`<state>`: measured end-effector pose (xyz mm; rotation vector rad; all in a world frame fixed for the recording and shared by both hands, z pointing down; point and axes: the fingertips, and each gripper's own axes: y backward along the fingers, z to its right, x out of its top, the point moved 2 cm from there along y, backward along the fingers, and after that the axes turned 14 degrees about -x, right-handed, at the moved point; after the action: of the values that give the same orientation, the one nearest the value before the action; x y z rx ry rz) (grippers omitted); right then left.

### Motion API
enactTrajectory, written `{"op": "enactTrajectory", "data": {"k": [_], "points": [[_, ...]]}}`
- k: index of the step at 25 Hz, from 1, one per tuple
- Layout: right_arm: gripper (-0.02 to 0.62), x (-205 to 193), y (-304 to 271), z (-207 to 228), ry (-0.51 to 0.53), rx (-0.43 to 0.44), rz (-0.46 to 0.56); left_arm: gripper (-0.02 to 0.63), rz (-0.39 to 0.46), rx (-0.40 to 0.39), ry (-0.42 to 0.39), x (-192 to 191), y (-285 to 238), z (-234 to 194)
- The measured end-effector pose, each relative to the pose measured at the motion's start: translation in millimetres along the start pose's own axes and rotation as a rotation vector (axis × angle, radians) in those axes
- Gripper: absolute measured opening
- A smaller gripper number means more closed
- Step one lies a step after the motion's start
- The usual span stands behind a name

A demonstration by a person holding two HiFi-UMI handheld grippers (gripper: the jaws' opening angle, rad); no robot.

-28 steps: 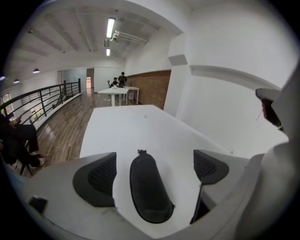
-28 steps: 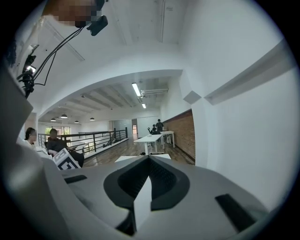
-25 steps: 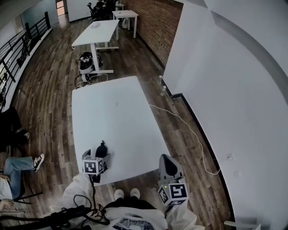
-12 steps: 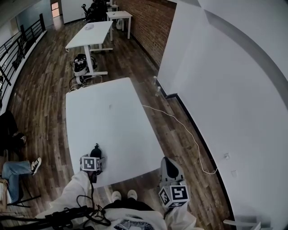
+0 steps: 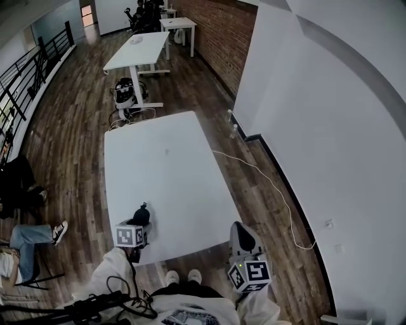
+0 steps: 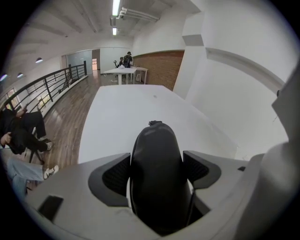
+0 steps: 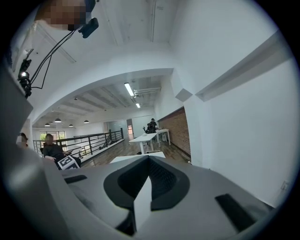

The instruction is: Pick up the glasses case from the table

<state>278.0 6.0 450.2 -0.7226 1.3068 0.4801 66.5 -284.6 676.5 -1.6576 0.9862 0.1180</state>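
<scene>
Glasses case sat clamped in the left tongs, whose jaws had just been closing on its dark sides, at the near edge of the white surface. Right tongs were pressed together, empty, beyond that edge.

Evenly lit, rather cool and greyish in the head view, brighter in both gripper views. Lit from above by long white ceiling tube lamps, a little burnt out. Only weak, soft shadows on the matte white counter. Pale soft sheen on top of the smooth black glasses case. Strongly bent at the edges by the wide lens, with black corners in both gripper views. Nearest foreground there slightly out of focus.
</scene>
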Motion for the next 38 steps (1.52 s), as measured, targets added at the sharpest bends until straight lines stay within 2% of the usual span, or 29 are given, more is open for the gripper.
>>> {"op": "enactTrajectory", "data": {"k": [8,12,18,22,27,38], "points": [[-0.005,1.0,-17.8,-41.4,-0.008,0.089,0.013,0.37,0.268,-0.064,-0.115,70.3,100.9,44.2],[-0.005,4.0,-24.6,-57.8,-0.012,0.127,0.016,0.37,0.39,-0.072,-0.169,95.3,154.5,64.2],[-0.005,5.5,-27.7,-72.8,0.0,0.161,0.017,0.37,0.506,-0.069,-0.231,110.1,202.7,85.0],[-0.008,9.9,-27.0,-72.2,0.015,0.16,0.029,0.37,0.534,-0.066,-0.268,115.4,205.7,91.3],[-0.008,19.8,-28.2,-70.4,0.033,0.156,0.059,0.37,0.523,-0.074,-0.274,116.1,200.4,94.7],[-0.008,15.0,-34.0,-78.3,0.027,0.193,0.044,0.37,0.517,-0.06,-0.282,115.3,200.4,93.7]]}}
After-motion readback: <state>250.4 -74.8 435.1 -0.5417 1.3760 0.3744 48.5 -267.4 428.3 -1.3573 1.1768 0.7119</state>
